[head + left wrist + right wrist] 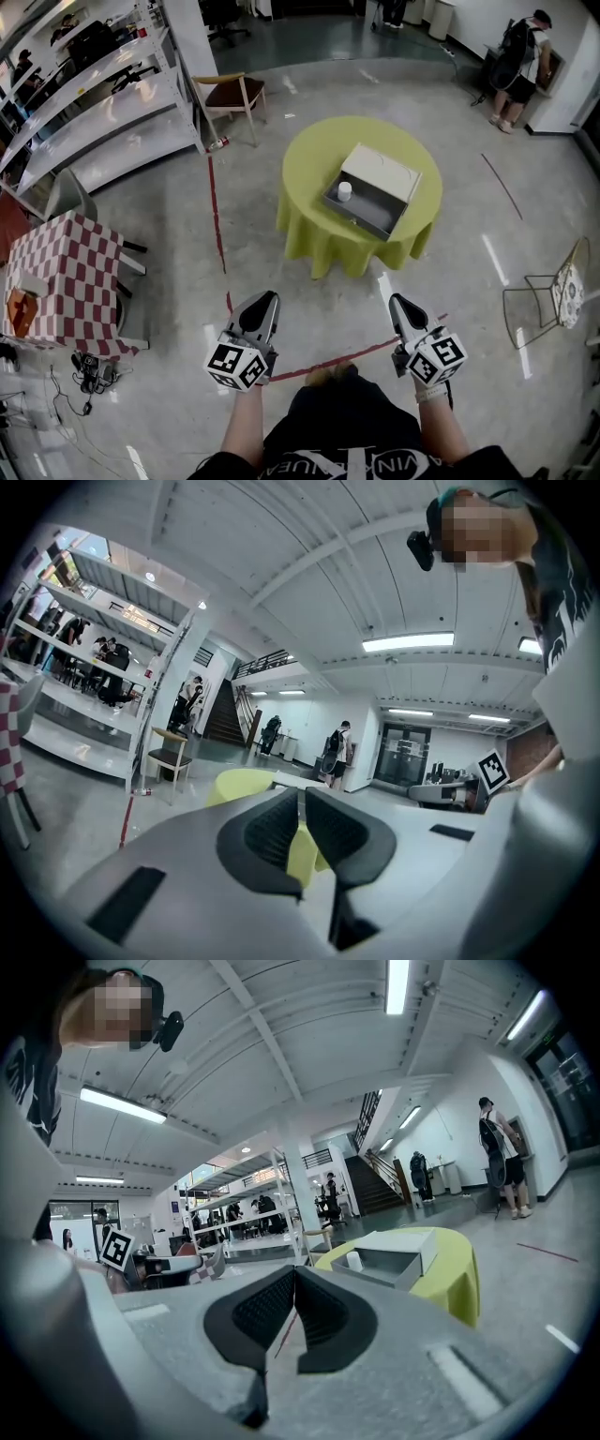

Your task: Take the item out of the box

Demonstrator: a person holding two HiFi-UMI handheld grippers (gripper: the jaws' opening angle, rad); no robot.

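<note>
An open grey box (364,218) with its white lid (380,172) flipped back sits on a round table with a yellow cloth (309,159). Inside the box stands a small white item (345,191). Both grippers are held low in front of the person, well short of the table. My left gripper (270,296) is shut and empty, as is my right gripper (396,300). The right gripper view looks past the shut jaws (294,1269) at the box (394,1267) and the item (354,1261). The left gripper view shows shut jaws (301,791) and the table's yellow cloth (239,782).
A red tape line (217,216) runs across the floor between me and the table. A wooden chair (234,94) and white shelving (89,108) stand at the back left. A checkered table (61,281) is at the left, a wire chair (548,300) at the right, and a person (520,56) far back right.
</note>
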